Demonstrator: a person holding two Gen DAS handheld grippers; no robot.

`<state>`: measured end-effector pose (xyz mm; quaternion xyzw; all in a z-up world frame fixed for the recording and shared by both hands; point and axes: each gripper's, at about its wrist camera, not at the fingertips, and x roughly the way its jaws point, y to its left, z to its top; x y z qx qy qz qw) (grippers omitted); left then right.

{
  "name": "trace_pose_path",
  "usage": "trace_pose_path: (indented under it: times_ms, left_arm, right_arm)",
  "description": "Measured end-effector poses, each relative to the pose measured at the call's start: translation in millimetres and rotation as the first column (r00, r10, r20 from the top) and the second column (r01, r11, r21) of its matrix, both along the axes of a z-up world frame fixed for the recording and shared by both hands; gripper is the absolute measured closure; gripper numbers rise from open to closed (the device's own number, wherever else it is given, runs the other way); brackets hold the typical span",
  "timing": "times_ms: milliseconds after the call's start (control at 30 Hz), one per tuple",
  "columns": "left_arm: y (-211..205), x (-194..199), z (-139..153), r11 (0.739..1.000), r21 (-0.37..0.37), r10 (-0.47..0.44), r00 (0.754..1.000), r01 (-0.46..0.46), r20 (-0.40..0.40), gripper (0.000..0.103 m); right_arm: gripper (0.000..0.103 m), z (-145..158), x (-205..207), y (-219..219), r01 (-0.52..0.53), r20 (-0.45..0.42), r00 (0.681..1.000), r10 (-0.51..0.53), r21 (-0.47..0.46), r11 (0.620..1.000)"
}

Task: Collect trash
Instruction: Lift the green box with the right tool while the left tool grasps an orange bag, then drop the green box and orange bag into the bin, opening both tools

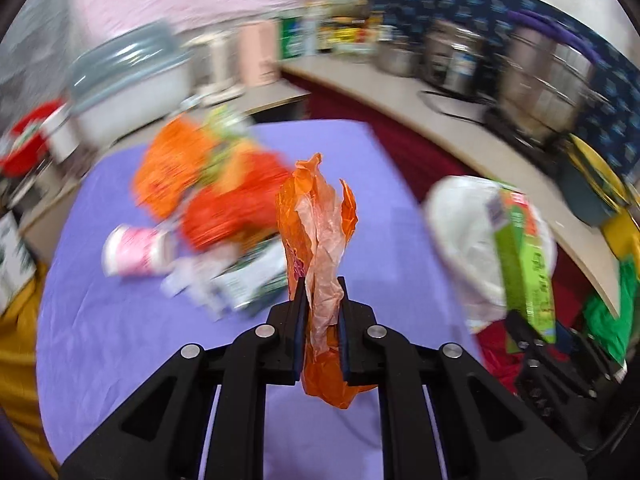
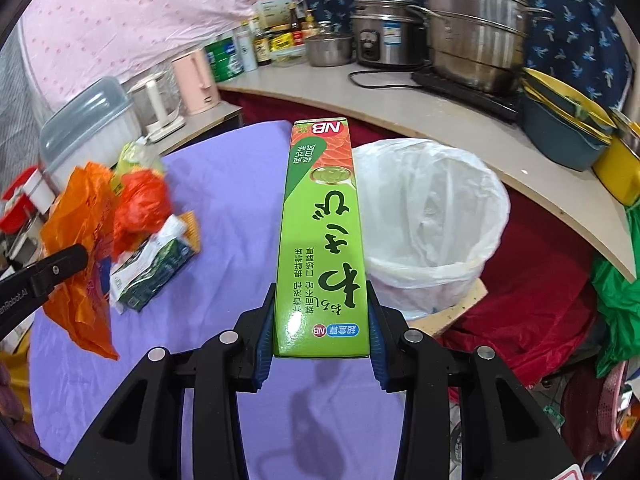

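My left gripper (image 1: 322, 292) is shut on a crumpled orange plastic bag (image 1: 320, 220) and holds it above the purple tablecloth (image 1: 120, 340). My right gripper (image 2: 322, 280) is shut on a long green box (image 2: 320, 232), held above the table's right edge beside the bin with a white liner (image 2: 432, 216). The bin (image 1: 472, 240) and the green box (image 1: 524, 264) also show in the left wrist view. A trash pile lies on the cloth: orange and red bags (image 1: 208, 184), a pink cup (image 1: 136, 250), a green-and-white carton (image 2: 152, 266). The orange bag (image 2: 76, 240) also shows at the left of the right wrist view.
A curved counter (image 2: 400, 104) behind the table carries steel pots (image 2: 476, 28), a rice cooker (image 2: 384, 36), bottles and stacked yellow and blue bowls (image 2: 568, 128). A pink kettle (image 2: 196, 80) and a lidded plastic tub (image 2: 84, 128) stand at the back left.
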<state>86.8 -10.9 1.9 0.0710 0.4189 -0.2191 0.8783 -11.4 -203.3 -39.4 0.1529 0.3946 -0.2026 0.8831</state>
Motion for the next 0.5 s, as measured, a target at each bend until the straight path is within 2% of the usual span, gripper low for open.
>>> trace_pose_path:
  times_ms: [133,267,333,367,500]
  left_arm:
    - [-59.1,-2.9,1.9,0.99,-0.006,-0.144,0.99,0.144,-0.004,0.09]
    - [-122.3,-3.1,-8.5,0.956,-0.033,-0.291,0.956,0.29,-0.035,0.09]
    - [-145.7,-2.6,-18.2,0.947,-0.034,-0.32,0.945,0.318,-0.069,0.09]
    - [-159.5,-0.5,-24.4,0.934,-0.052,-0.358,0.929,0.355,-0.092,0.09]
    - [-200.5,9.3,-50.2,0.915,-0.063,-0.404,0.9,0.4,-0.165,0.09]
  right_arm:
    - [0.066,-5.0,-9.9,-33.0,0.067,-0.016,0.998,-0.067,0.002,0.998]
    - [0.066,-15.2,-17.3,-73.0,0.129,-0.047,0.991,-0.128,0.022,0.991]
    - [0.066,-22.0,-19.2,-91.3,0.152,-0.061,0.987,-0.15,0.043,0.987]
    - [0.065,-25.7,-18.5,-98.9,0.16,-0.072,0.985,-0.156,0.056,0.985]
    - [0.065,-39.5,-13.6,-122.5,0.184,-0.101,0.98,-0.174,0.101,0.978]
